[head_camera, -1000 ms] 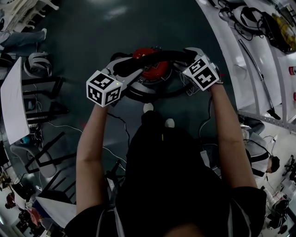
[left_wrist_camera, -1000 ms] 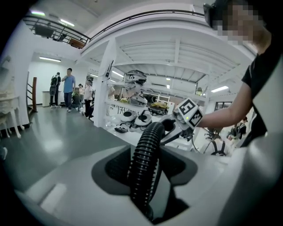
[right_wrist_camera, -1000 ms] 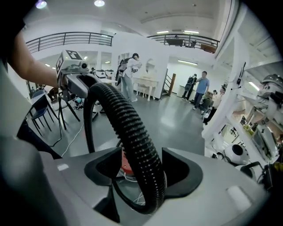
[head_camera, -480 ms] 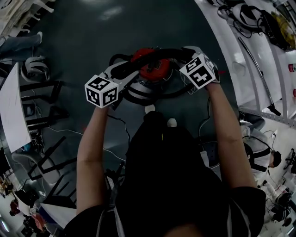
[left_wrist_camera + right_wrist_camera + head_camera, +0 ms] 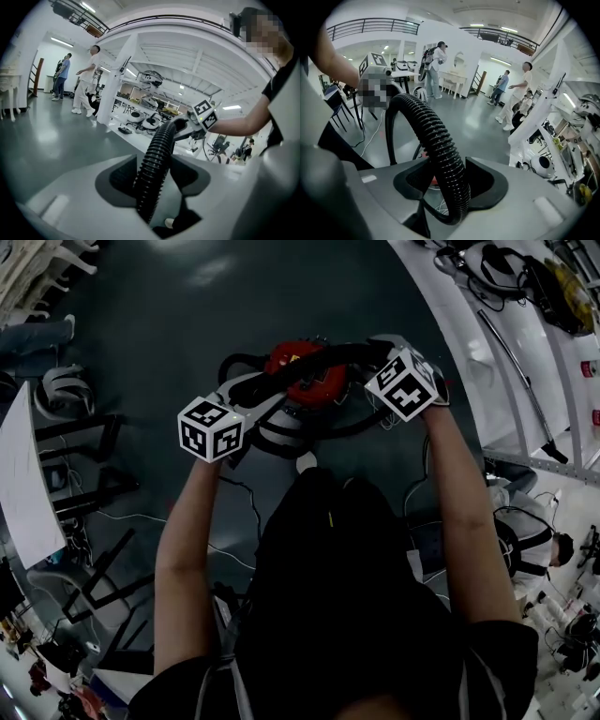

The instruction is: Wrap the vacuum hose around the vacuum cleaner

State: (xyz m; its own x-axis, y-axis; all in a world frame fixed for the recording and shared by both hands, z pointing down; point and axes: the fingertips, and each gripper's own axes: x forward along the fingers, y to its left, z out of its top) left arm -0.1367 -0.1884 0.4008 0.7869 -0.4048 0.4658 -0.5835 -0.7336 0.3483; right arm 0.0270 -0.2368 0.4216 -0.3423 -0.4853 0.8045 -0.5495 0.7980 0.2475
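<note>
The left gripper (image 5: 152, 183) is clamped on the hose (image 5: 323, 359). The right gripper (image 5: 451, 183), its jaws having just been closing, also clamps it. The hose spans between them, above the red vacuum cleaner (image 5: 317, 388) on the floor (image 5: 169, 324)

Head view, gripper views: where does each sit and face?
Head view: on the head, steeply down at the vacuum cleaner; arms, torso show.
Left gripper view: on left hand-held gripper, along jaws gripping the hose; right arm shows.
Right gripper view: on right hand-held gripper, jaws have just been closing on hose; left arm shows.
Shared: the hose.
</note>
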